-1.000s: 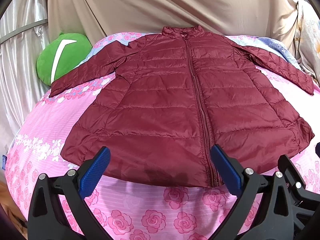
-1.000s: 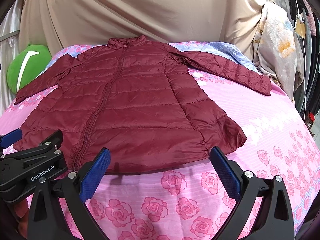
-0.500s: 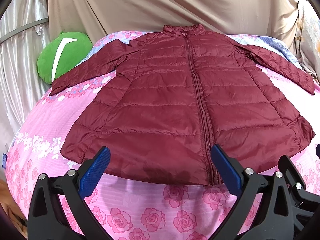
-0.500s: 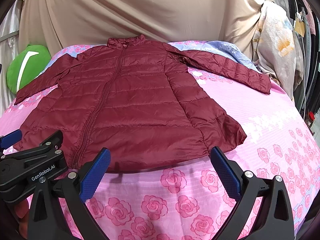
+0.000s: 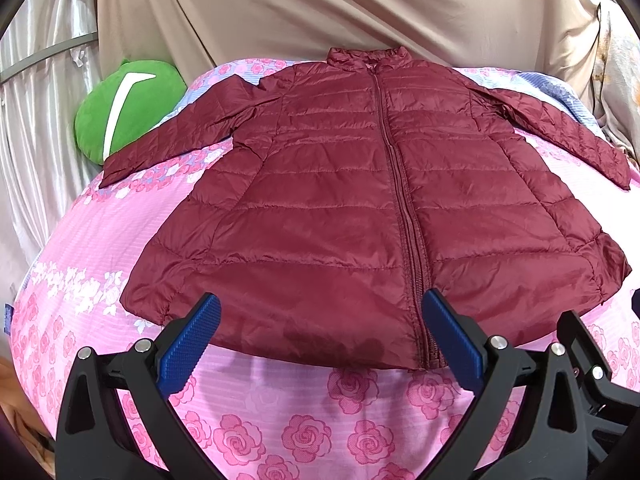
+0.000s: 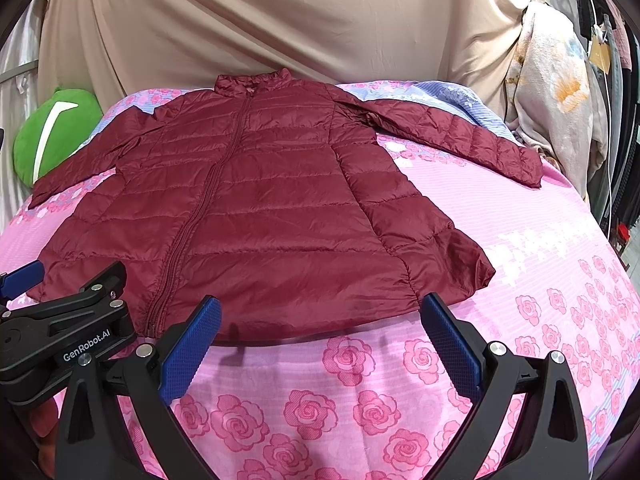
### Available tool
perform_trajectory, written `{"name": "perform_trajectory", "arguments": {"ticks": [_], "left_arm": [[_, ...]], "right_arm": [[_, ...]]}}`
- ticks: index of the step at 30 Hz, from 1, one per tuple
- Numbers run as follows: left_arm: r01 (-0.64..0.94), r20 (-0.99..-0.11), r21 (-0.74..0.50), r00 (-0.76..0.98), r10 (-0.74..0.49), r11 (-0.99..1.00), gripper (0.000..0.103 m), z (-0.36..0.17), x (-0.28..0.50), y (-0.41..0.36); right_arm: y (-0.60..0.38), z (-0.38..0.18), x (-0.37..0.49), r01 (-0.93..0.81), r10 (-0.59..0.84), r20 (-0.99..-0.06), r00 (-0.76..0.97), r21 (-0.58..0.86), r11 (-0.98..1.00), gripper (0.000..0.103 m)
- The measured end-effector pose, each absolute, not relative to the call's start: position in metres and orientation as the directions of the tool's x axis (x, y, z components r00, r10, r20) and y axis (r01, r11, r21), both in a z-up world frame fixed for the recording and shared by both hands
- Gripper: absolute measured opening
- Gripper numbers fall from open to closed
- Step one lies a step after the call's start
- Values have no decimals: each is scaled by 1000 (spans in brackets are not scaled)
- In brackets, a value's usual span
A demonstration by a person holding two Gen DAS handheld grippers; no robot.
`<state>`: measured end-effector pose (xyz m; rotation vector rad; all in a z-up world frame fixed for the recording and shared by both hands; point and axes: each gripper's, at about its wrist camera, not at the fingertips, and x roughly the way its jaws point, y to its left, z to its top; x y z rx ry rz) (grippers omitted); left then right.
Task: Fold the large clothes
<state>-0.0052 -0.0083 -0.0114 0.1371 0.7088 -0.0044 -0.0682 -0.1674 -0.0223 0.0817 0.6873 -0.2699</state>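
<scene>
A maroon quilted jacket [image 5: 340, 208] lies flat, front up and zipped, on a pink rose-print bed sheet [image 5: 304, 412], collar at the far side, both sleeves spread out. It also shows in the right wrist view [image 6: 272, 216]. My left gripper [image 5: 320, 340] is open and empty, just above the hem near the zipper's bottom end. My right gripper [image 6: 320, 340] is open and empty, just in front of the hem's right part. The left gripper's body [image 6: 60, 336] shows at the left of the right wrist view.
A green plush pillow [image 5: 124, 108] sits at the bed's far left. A beige curtain [image 5: 340, 8] hangs behind the bed. Floral fabric and hanging clothes [image 6: 560, 92] stand at the far right. The sheet [image 6: 560, 280] extends to the right of the jacket.
Both grippers have drifted very slightly; the jacket lies the same and both stay open.
</scene>
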Motion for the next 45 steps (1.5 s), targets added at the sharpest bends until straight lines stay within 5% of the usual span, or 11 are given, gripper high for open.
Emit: {"name": "perform_trajectory", "arguments": {"ticks": [45], "left_arm": [[52, -689, 127, 723, 51, 991, 98, -26, 17, -12]], "right_arm": [[-166, -38, -50, 260, -201, -667, 718, -11, 966, 98]]}}
